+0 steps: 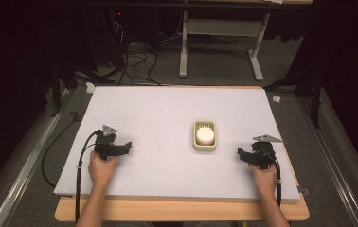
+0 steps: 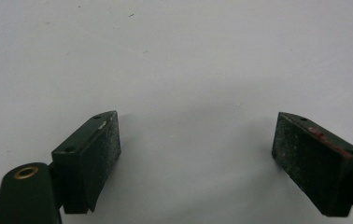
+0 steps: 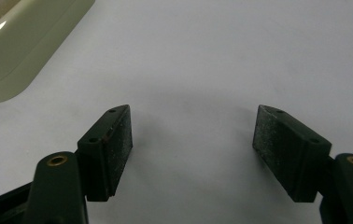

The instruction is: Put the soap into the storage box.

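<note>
A pale green soap dish (image 1: 204, 142) sits on the white table top (image 1: 167, 113), right of centre, with a round white soap bar (image 1: 205, 135) lying in it. My left gripper (image 1: 125, 145) rests low at the table's left, open and empty, its jaws pointing right. In the left gripper view its fingertips (image 2: 102, 140) stand wide apart over bare white surface. My right gripper (image 1: 241, 153) rests at the right, open and empty, jaws pointing left toward the dish. A corner of the soap dish (image 3: 20, 51) appears at the upper left of the right gripper view, beyond the left jaw.
The table's wooden front edge (image 1: 182, 210) runs below my hands. Black cables (image 1: 134, 61) and a white stand's legs (image 1: 219, 52) lie on the grey floor behind the table. A metal rail (image 1: 25, 170) runs along the left side.
</note>
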### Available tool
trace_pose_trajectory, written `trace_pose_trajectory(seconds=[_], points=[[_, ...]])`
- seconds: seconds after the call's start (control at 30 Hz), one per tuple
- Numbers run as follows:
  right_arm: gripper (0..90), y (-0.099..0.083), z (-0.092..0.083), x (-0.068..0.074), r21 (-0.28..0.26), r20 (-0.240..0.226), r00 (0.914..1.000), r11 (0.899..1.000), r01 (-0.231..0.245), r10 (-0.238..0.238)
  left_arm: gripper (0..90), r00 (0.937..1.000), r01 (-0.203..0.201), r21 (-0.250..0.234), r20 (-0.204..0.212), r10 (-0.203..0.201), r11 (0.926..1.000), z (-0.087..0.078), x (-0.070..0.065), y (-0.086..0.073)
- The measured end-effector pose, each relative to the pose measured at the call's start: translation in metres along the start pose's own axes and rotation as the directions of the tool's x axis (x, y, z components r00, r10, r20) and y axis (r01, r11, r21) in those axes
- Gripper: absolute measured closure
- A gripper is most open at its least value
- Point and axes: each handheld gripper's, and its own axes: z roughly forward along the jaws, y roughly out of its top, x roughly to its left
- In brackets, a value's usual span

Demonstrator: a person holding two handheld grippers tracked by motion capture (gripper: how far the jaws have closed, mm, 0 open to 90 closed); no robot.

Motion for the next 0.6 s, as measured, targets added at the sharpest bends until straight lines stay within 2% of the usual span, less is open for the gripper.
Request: trace_pose_trajectory(seconds=[0.6], points=[[26.3, -0.0020, 0.0017, 0.0036, -0.004, 0.015, 0.9993, 0.999, 0.033, -0.033, 16.0, 1.0000, 0.001, 0.000, 0.001, -0.001, 1.0000, 0.0000, 0.0000, 0.0000]])
